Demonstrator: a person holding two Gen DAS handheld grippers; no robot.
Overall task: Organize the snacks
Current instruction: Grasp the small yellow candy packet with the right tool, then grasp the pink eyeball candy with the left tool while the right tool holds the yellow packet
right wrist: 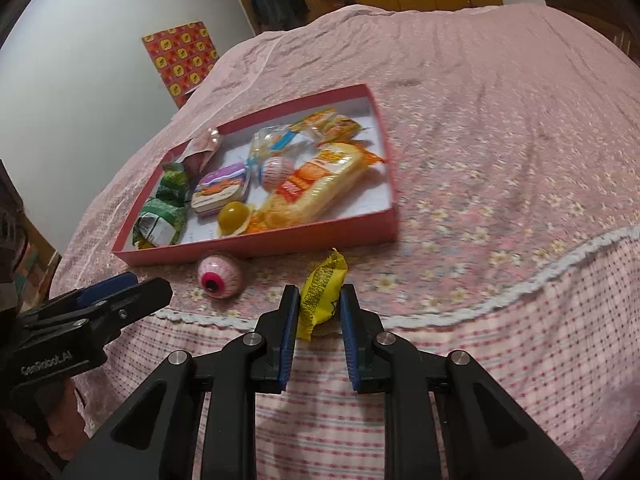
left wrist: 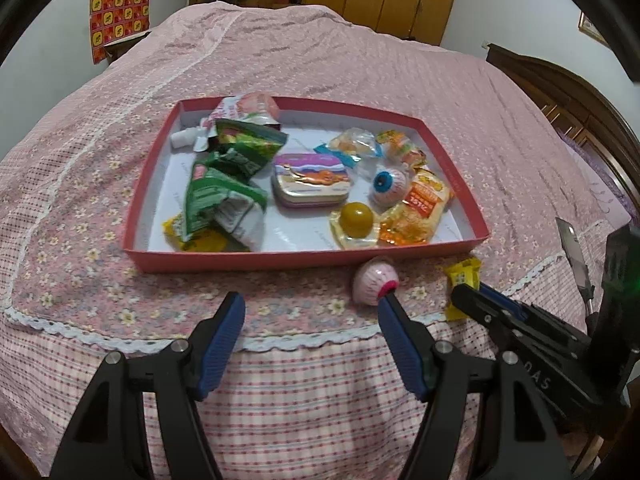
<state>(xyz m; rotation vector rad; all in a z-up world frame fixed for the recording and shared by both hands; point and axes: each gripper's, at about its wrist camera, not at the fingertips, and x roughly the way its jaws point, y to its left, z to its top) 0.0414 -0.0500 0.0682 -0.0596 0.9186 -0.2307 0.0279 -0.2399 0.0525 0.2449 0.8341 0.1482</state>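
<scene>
Right wrist: crinkled yellow packet [right wrist: 322, 294], print illegible.

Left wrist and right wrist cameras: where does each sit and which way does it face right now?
Left wrist: on the left gripper, aimed down across the bed at the red tray; its open blue pads frame the view, and the right gripper enters from the right.
Right wrist: on the right gripper, aimed down at the bed edge; its pads are shut on the yellow snack packet, with the left gripper at the left.
Shared: the tray, the pink eyeball candy, the yellow packet.
</scene>
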